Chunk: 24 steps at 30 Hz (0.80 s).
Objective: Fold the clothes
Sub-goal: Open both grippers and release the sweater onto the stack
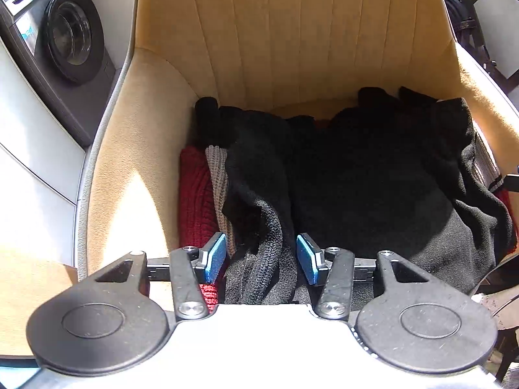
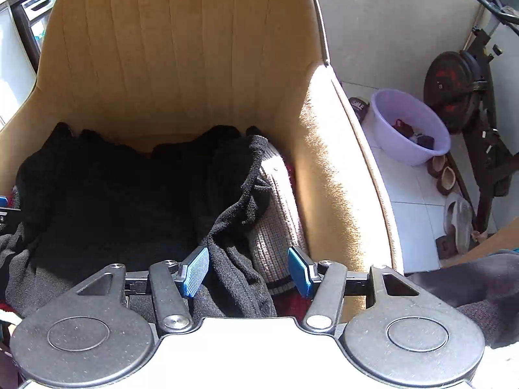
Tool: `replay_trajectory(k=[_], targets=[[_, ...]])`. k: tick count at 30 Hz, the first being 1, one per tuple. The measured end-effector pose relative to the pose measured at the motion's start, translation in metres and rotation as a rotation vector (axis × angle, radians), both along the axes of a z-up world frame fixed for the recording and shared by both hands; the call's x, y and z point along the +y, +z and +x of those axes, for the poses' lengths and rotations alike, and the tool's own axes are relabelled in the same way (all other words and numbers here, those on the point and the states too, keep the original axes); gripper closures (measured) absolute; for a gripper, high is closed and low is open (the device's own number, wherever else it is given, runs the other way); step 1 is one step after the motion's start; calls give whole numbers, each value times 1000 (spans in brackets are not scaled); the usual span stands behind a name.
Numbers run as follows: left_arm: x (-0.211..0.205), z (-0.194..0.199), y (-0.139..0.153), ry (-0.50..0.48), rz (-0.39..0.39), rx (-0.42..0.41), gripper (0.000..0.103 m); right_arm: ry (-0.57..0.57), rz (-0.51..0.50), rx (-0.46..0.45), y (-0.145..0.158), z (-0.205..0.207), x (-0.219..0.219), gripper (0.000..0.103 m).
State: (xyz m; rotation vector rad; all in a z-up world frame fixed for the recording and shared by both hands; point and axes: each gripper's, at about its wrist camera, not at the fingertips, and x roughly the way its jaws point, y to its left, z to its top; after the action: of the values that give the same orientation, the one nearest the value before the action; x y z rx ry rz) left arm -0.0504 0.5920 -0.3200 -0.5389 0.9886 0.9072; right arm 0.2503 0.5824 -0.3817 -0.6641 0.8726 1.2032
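While both grippers, left gripper [image 1: 261, 257] and right gripper [image 2: 248, 270], gape half-open and empty over the black garment [image 1: 366, 178] on the armchair [image 1: 292, 32], no writing reads clearly.

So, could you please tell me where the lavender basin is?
In the right wrist view, the lavender basin sits on the tiled floor right of the tan armchair, beside the exercise bike.

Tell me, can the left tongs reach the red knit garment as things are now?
Probably yes: the red knit garment lies exposed just beside the open left tongs, with only its inner edge under the grey knit.
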Motion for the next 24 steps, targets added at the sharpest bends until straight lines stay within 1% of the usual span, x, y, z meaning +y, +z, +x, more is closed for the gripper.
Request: replay_trajectory(k=[1, 3, 4, 6, 7, 8, 9, 10, 11, 12, 13, 14, 16, 18, 20, 22, 24], targets=[[-11, 2, 8, -29, 23, -16, 53, 4, -7, -1, -1, -2, -11, 58], [-25, 12, 14, -81, 34, -40, 53, 12, -20, -2, -4, -7, -32, 66], [-29, 18, 9, -107, 1, -51, 53, 24, -23, 21, -11, -12, -33, 66], [-33, 30, -8, -143, -68, -61, 53, 47, -28, 66, -25, -23, -34, 66], [-34, 36, -20, -149, -96, -56, 53, 59, -33, 83, -30, -33, -23, 65], [-33, 41, -30, -150, -107, -39, 53, 66, -32, 96, -38, -37, -16, 65], [-29, 44, -44, -146, -107, -7, 53, 72, -33, 104, -55, -42, -2, 65], [-23, 46, -59, -141, -106, 28, 53, 76, -49, 102, -63, -45, 8, 61], [-16, 42, -74, -123, -121, 62, 53, 78, -67, 95, -71, -48, 17, 59], [-9, 37, -89, -103, -139, 96, 55, 63, -111, 33, -80, -46, 24, 60], [-5, 30, -98, -88, -157, 83, 57, 18, -152, -18, -90, -41, 28, 62], [-2, 26, -100, -76, -165, 63, 58, -27, -189, -61, -100, -35, 31, 62], [1, 24, -101, -71, -171, 56, 60, -113, -168, 46, -106, -19, 28, 62], [3, 25, -98, -61, -174, 56, 60, -100, -188, 28, -105, -22, 34, 62], [4, 27, -90, -46, -171, 42, 60, -82, -183, 3, -94, -31, 39, 62], [5, 29, -77, -49, -144, 9, 59, -58, -107, 23, -75, -38, 42, 59], [8, 37, -71, -76, -106, -6, 52, -6, -50, 28, -67, -47, 52, 55]])
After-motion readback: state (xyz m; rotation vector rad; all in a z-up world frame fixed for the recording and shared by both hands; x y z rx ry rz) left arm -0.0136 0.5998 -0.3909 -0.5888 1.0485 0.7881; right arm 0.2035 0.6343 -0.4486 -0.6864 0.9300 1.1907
